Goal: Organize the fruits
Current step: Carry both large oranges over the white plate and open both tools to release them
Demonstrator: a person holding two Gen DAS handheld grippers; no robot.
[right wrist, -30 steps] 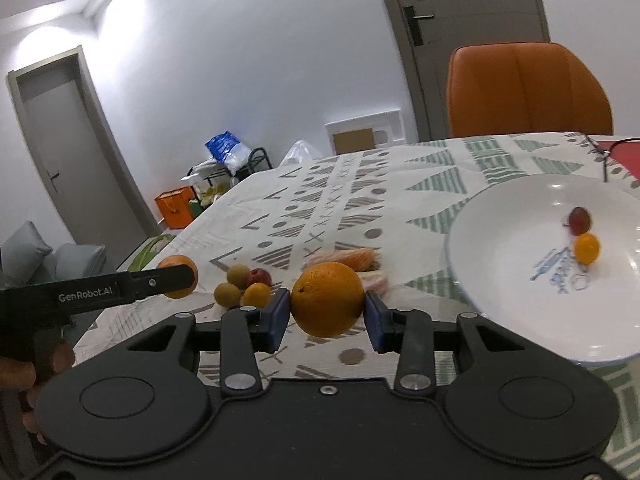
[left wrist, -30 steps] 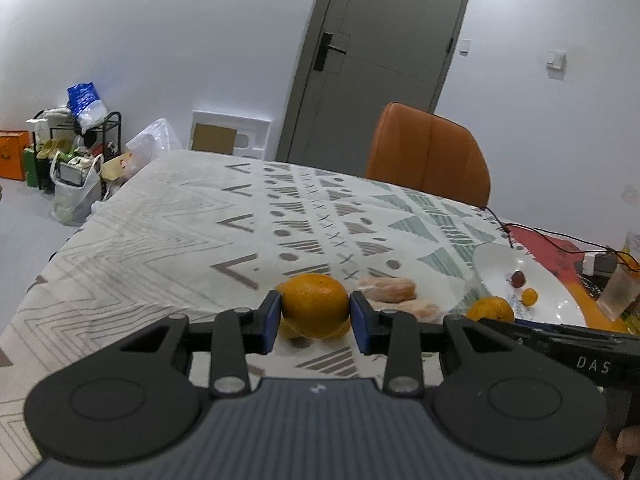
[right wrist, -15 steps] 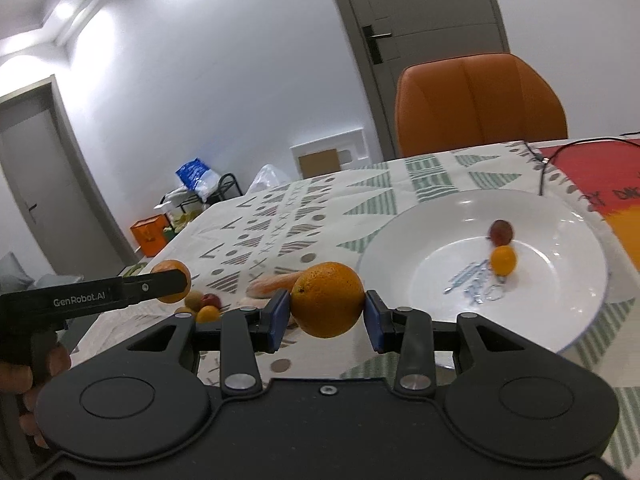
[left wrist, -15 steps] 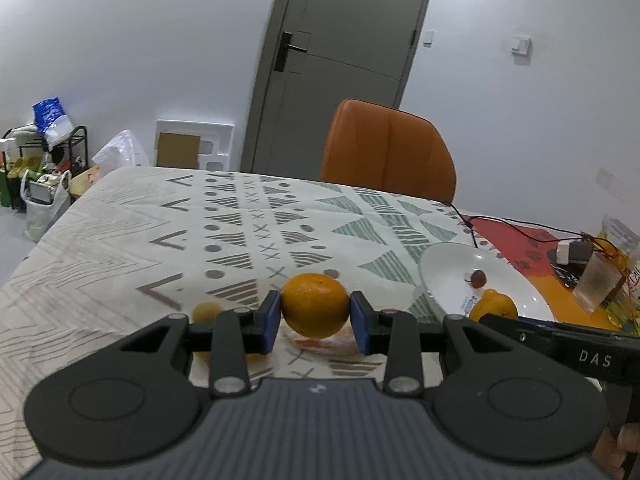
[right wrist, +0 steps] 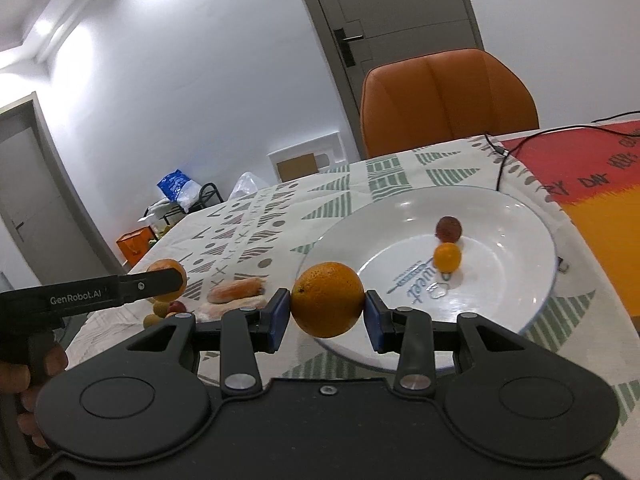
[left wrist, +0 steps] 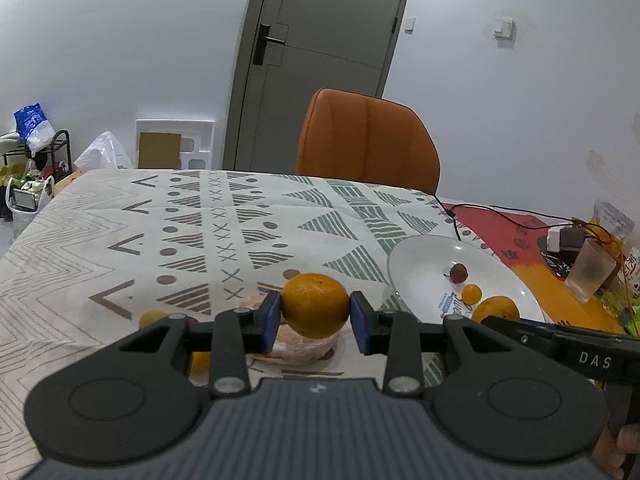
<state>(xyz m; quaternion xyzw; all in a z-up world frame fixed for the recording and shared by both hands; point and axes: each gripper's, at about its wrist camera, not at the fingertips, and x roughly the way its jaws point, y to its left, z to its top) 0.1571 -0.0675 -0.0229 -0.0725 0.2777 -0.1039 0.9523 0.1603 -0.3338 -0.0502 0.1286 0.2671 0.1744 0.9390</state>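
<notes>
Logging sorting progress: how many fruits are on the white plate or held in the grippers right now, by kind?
Large oranges: 2, left orange in the left gripper, right orange in the right gripper
Small orange fruit, on the white plate: 1
Small dark red fruit, on the plate: 1
Total: 4

Plate (right wrist: 520, 316) on desk (left wrist: 120, 248), just ahead and right of right tongs (right wrist: 326, 314). Two small fruits (right wrist: 447, 257) in plate. Loose fruits (right wrist: 168, 310) left of them, under left tongs (left wrist: 315, 316). Chair (left wrist: 368, 140) behind desk.

Left hand-held gripper (left wrist: 315, 317) clamped, right hand-held gripper (right wrist: 327, 316) clamped
</notes>
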